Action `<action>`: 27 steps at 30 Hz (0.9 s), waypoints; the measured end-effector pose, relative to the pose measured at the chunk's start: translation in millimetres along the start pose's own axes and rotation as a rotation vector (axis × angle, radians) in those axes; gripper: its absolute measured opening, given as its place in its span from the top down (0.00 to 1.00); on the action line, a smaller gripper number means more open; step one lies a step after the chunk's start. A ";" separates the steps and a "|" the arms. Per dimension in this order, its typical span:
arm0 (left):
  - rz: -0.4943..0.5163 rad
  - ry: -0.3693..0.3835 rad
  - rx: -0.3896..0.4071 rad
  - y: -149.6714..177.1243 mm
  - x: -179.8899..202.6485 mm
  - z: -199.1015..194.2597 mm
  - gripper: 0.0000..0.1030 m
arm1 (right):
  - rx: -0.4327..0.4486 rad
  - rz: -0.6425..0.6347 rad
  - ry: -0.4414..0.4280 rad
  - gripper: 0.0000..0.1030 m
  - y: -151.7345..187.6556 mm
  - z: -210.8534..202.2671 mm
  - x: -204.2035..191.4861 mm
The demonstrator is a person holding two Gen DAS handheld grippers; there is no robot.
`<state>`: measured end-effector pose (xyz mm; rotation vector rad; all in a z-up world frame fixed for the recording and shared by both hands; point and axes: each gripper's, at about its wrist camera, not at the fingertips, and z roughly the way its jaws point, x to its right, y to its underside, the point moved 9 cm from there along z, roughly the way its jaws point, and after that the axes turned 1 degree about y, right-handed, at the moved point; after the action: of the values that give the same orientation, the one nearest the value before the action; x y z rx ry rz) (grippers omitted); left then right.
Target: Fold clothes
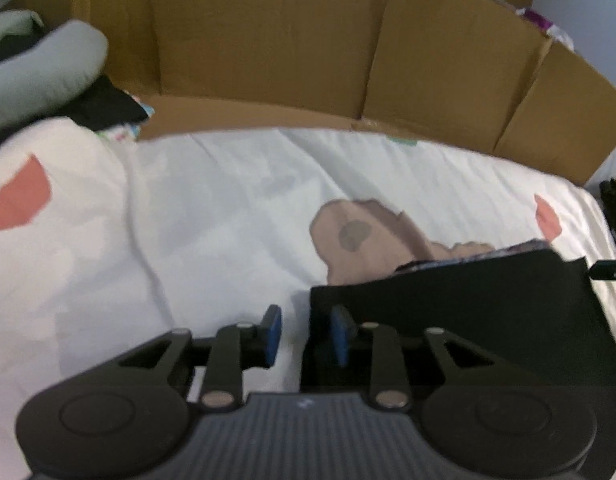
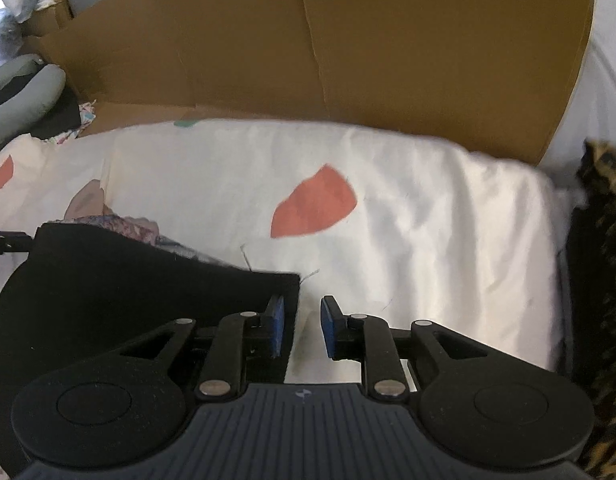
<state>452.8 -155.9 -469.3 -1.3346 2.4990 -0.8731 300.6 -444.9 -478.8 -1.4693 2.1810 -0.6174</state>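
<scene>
While both tools sit low over a white bedsheet (image 1: 212, 216) printed with coral patches, a black garment (image 1: 488, 312) lies flat between them on the bed. Seen from the left wrist camera, the left hand-held gripper (image 1: 306, 334) has its blue-padded fingers (image 1: 273, 336) parted by a moderate gap, and the garment's left edge stands in that gap: one pad sits over the bare sheet, the other (image 1: 340, 334) lies over the black cloth. The fingers are not closed on the fabric.

From the right wrist camera, the right hand-held gripper (image 2: 302, 328) shows the same moderate opening. Its left pad (image 2: 277, 326) is over the corner of the black garment (image 2: 128, 292), whose right edge runs down just beside it, and its right pad (image 2: 328, 328) is over the white sheet (image 2: 428, 220). It grips nothing either.

At the garment's far edge a strip of patterned, purplish cloth (image 2: 132, 226) peeks out, touching the black fabric. A beige, bear-like print (image 1: 360, 236) sits on the sheet just beyond it. Brown cardboard panels (image 1: 308, 48) stand upright along the far side of the bed. A pale grey-green cushion (image 1: 36, 76) rests at the far left, near a dark item and some floral cloth. At the far right edge of the right view there is a dark, yellow-spotted fabric (image 2: 606, 264).
</scene>
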 end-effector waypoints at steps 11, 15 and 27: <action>0.020 0.061 0.081 -6.9 50.3 -39.2 0.43 | 0.144 -0.087 -0.149 0.79 -22.9 -46.7 -49.2; 0.031 0.069 0.097 -5.1 68.5 -40.2 0.43 | 0.148 -0.128 -0.186 0.79 -19.9 -52.1 -69.4; 0.051 0.116 0.108 0.7 95.6 -20.6 0.53 | 0.126 -0.224 -0.202 0.79 -8.6 -28.9 -100.7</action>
<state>388.3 -224.0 -442.0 -1.2138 2.5181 -1.0863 324.6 -350.3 -439.7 -1.6443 1.8083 -0.6375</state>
